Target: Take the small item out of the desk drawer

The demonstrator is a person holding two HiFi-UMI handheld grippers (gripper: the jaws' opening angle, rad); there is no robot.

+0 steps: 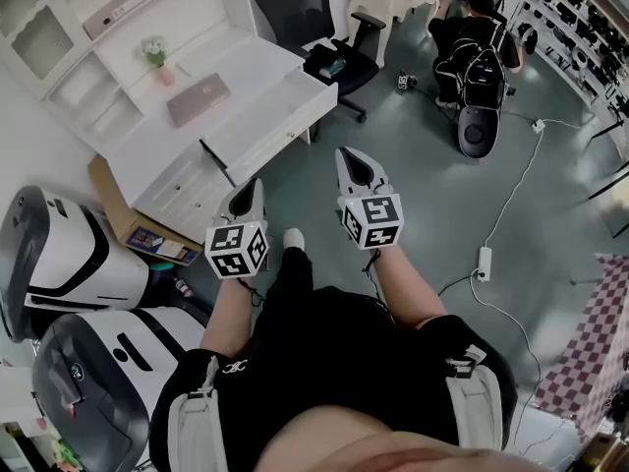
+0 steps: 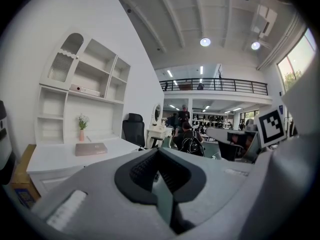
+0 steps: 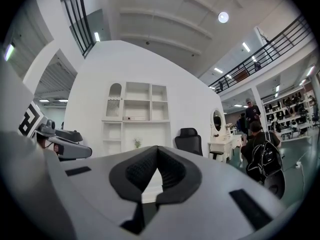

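Observation:
A white desk (image 1: 147, 155) with a shelf unit stands at the upper left, and a brownish book (image 1: 197, 99) lies on its top. One drawer (image 1: 267, 121) is pulled out toward the floor; I see no small item in it from here. Both grippers hang over the grey floor in front of the person's legs, short of the desk. My left gripper (image 1: 257, 182) is shut and empty, its tips near the drawer's front corner. My right gripper (image 1: 346, 153) is shut and empty, a little to the right. The left gripper view shows the desk (image 2: 60, 159) and book (image 2: 91, 148) beyond the closed jaws.
A black office chair (image 1: 300, 8) stands behind the desk. A cardboard box (image 1: 128, 214) and two white machines (image 1: 59, 264) sit at the left. A seated person with a backpack (image 1: 477, 52) is at the far right, with a power strip (image 1: 484, 262) and cables on the floor.

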